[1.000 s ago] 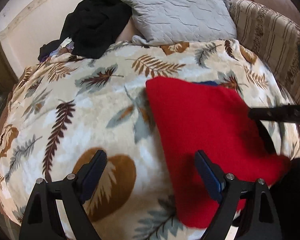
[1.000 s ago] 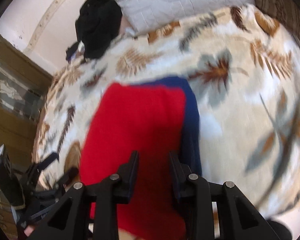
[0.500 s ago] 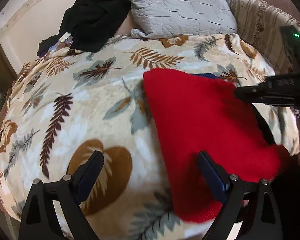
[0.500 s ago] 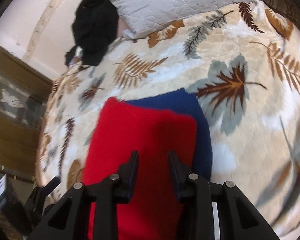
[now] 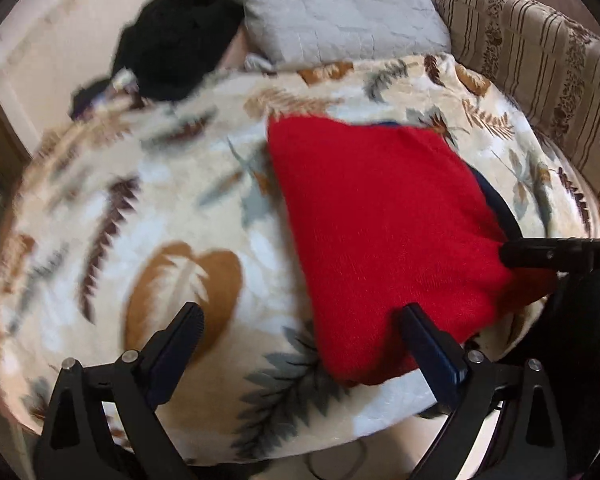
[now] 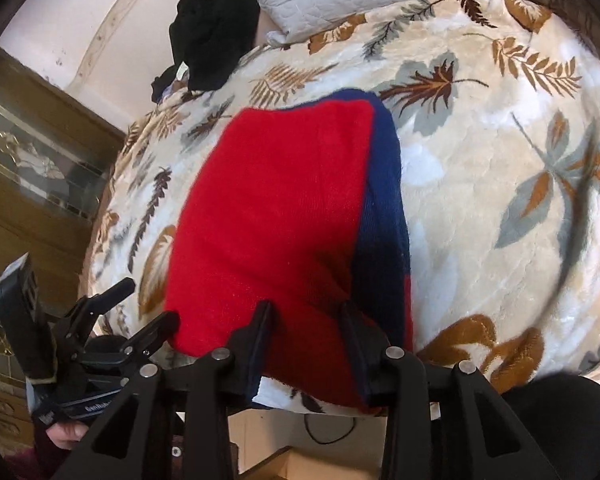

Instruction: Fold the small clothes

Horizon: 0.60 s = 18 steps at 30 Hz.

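Observation:
A folded red garment [image 5: 384, 216] with a dark blue layer [image 6: 384, 184] showing along its right side lies near the front edge of the leaf-patterned blanket [image 5: 148, 208]. My left gripper [image 5: 300, 316] is open wide and its jaws are still opening. Its right finger rests by the garment's near left corner, and only that corner lies between the fingers. It also shows from the side, as the left gripper [image 6: 144, 306]. My right gripper [image 6: 306, 310] straddles the garment's near edge. Its jaws are opening, with red cloth lying slack between them. The right gripper's finger [image 5: 540, 256] is at the garment's right corner.
A heap of black clothes [image 5: 176, 40] and a grey quilted pillow [image 5: 340, 12] sit at the back of the bed. A striped backrest [image 5: 540, 64] runs along the right. A wooden cabinet with glass panels [image 6: 32, 168] stands to the left. A cable [image 6: 328, 428] lies on the floor below.
Both grippers have drawn back toward the bed's front edge. The right gripper has dropped to the garment's near right corner and its jaws have widened slightly. The left jaws have spread a little more.

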Motion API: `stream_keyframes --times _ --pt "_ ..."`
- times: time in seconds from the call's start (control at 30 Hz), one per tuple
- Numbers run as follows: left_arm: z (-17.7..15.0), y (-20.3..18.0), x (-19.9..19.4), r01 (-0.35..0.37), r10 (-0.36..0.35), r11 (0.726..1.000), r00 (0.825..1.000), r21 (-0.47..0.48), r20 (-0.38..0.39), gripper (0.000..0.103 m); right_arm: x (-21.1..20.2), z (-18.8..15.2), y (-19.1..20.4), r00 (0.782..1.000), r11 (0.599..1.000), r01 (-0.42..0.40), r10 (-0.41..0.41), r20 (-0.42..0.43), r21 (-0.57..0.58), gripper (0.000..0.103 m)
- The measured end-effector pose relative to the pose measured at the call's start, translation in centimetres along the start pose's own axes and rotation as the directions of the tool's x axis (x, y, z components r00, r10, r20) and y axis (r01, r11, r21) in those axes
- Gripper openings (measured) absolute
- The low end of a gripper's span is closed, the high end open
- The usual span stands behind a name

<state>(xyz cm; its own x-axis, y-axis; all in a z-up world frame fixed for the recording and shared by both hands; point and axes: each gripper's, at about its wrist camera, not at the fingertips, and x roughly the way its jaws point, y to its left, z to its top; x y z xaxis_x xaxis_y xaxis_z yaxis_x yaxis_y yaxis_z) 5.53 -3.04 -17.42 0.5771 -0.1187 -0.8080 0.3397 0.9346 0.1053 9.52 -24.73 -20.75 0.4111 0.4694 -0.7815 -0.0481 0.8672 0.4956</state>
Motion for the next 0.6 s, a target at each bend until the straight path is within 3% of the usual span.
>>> stream_keyframes --times 0.1,0.37,0.6 --pt "0.3 0.5 -1.5 -0.026 0.026 1.0 0.998 -0.012 0.049 0.099 -1.4 0.1 0.4 0.998 1.0 -0.015 0.016 0.054 -0.011 0.059" --pt "1.9 1.2 -4.8 -0.131 0.133 0.991 0.977 -0.02 0.167 0.099 -5.1 0.4 1.4 0.987 0.999 -0.032 0.035 0.158 -0.023 0.061" --pt "2.3 1.1 -5.7 -0.128 0.13 0.991 0.974 -0.024 0.184 0.099 -6.2 0.6 2.1 0.978 0.999 -0.043 0.048 0.202 -0.025 0.061"
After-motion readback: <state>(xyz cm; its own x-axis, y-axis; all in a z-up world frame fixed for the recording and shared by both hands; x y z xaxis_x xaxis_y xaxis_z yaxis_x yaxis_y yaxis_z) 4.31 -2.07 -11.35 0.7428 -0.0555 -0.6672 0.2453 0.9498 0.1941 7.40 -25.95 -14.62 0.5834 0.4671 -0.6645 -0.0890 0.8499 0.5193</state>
